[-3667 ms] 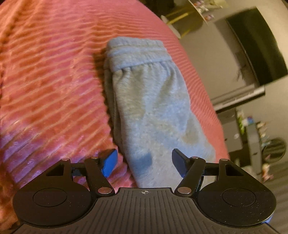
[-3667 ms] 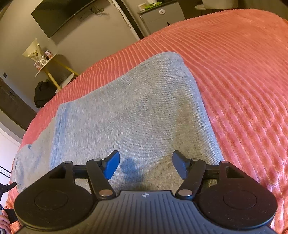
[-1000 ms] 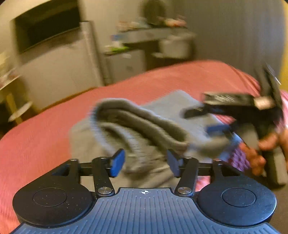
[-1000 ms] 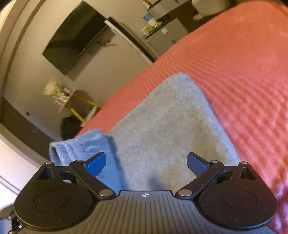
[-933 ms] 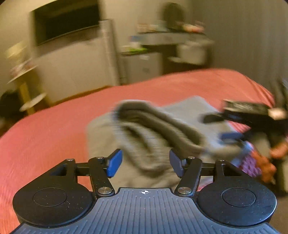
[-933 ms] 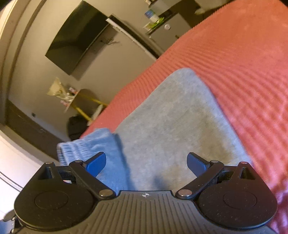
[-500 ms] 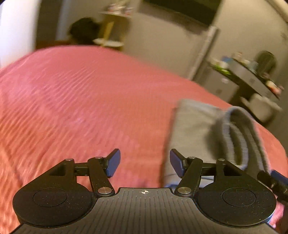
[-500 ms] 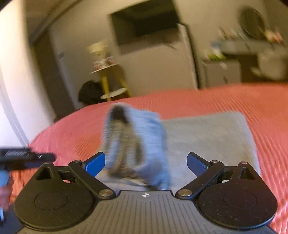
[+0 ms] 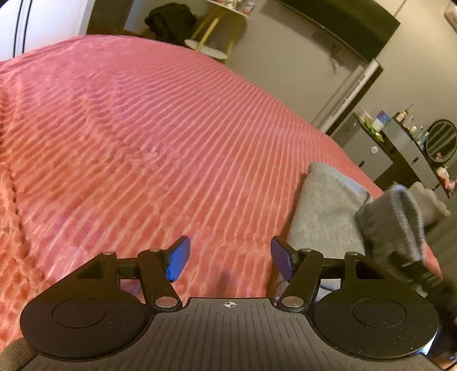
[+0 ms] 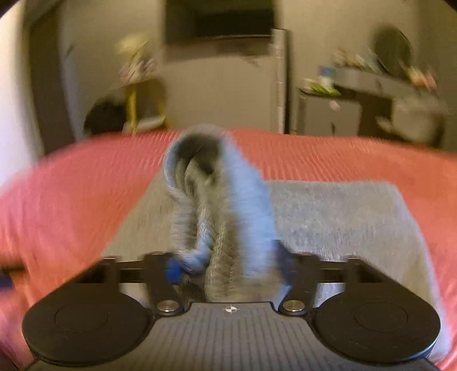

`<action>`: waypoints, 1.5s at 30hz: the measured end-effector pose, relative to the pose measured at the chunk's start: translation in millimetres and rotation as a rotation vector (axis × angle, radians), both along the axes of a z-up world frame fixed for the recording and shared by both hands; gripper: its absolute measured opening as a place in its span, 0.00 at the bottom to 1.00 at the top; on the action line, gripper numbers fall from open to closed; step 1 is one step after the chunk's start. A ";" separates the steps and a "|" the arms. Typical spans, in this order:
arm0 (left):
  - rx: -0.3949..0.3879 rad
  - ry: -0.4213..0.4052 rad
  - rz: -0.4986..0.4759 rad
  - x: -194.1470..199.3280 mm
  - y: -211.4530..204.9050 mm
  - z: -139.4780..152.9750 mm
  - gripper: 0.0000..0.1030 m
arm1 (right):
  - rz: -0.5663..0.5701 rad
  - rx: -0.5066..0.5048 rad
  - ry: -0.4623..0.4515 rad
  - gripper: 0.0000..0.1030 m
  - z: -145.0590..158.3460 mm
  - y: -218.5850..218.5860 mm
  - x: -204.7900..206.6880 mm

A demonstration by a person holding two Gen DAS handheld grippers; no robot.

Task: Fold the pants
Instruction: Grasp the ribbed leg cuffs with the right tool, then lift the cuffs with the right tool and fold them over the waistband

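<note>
- Since a second ago the left gripper (image 9: 228,256) has swung off the grey sweatpants (image 9: 325,217) and now faces bare pink ribbed bedspread (image 9: 142,142); the garment has slid to about 3 o'clock in its view.
- Its blue pads (image 9: 178,256) stand fairly wide apart with only bedspread showing between them.
- Over the same second the right gripper (image 10: 228,265) has turned from looking across the flat folded cloth to facing the far wall, and its jaws have just been closing.
- A raised end of the sweatpants (image 10: 222,205), showing the ribbed waistband, stands up between the right gripper's pads (image 10: 172,271) and they pinch it; the picture is blurred, so the exact edge gripped is unclear.
- Remaining grey cloth lies flat on the bedspread (image 10: 71,185), spreading from 9 to 3 o'clock behind the lifted part.
- In the left view the right gripper (image 9: 422,276) appears as a dark shape at 4 o'clock under the lifted cloth.
- Along the wall at 12 o'clock in the right view hangs a dark television (image 10: 220,22); a grey cabinet (image 10: 328,114) stands at 2 o'clock.
</note>
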State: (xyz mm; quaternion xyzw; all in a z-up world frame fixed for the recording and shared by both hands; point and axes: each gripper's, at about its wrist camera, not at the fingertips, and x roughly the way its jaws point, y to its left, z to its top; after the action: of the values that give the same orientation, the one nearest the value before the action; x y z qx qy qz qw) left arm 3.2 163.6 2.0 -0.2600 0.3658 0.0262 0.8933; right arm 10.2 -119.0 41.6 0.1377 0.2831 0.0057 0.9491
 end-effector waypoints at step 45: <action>0.190 -0.039 -0.453 1.4 -100.8 -14.5 0.50 | -0.366 0.715 0.244 0.55 -52.1 -178.0 -40.0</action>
State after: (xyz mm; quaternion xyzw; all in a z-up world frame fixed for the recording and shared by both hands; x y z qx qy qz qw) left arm 4.5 62.8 -12.5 -0.0867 0.3934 -0.1454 0.9037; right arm -29.8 -297.0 -10.5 0.5062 0.3445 -0.0814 0.7864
